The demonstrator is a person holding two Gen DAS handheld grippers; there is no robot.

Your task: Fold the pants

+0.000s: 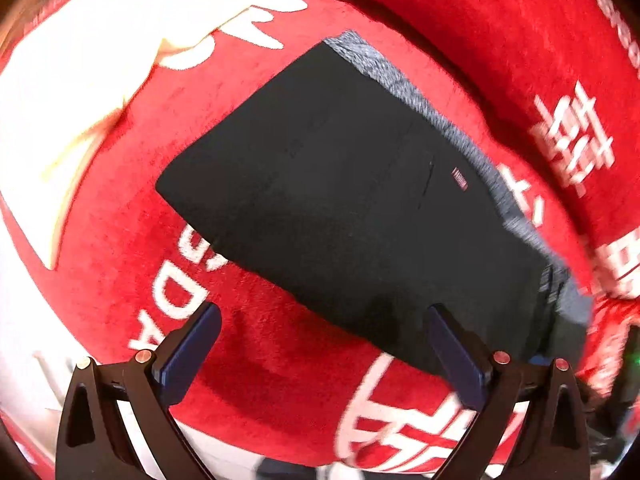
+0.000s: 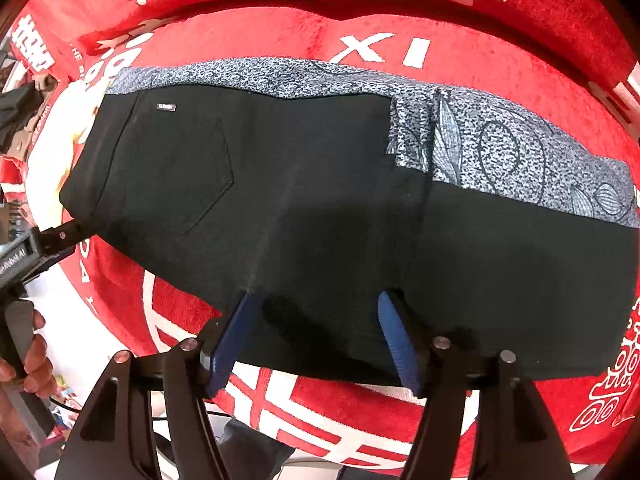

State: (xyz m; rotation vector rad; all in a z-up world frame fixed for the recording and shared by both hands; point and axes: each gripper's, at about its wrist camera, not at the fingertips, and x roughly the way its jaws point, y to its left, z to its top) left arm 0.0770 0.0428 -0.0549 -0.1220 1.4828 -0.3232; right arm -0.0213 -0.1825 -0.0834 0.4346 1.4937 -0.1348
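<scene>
Black pants [image 1: 340,200] lie folded flat on a red blanket [image 1: 260,340], back pocket up. Grey patterned cloth [image 1: 400,76] shows along their far edge. My left gripper [image 1: 320,320] hangs open and wide above the pants' near edge, with nothing between its fingers. In the right wrist view the pants [image 2: 280,200] fill the middle, with the patterned cloth [image 2: 500,148] at the top and right. My right gripper [image 2: 318,304] is open, pointing down over the near edge, and flat black cloth lies between its blue pads [image 2: 390,320].
The red blanket [image 2: 400,32] carries white characters and covers the whole surface. A cream cloth [image 1: 80,80] lies at the far left. A hand [image 2: 32,360] holds the left gripper's body [image 2: 36,248] at the left edge of the right wrist view.
</scene>
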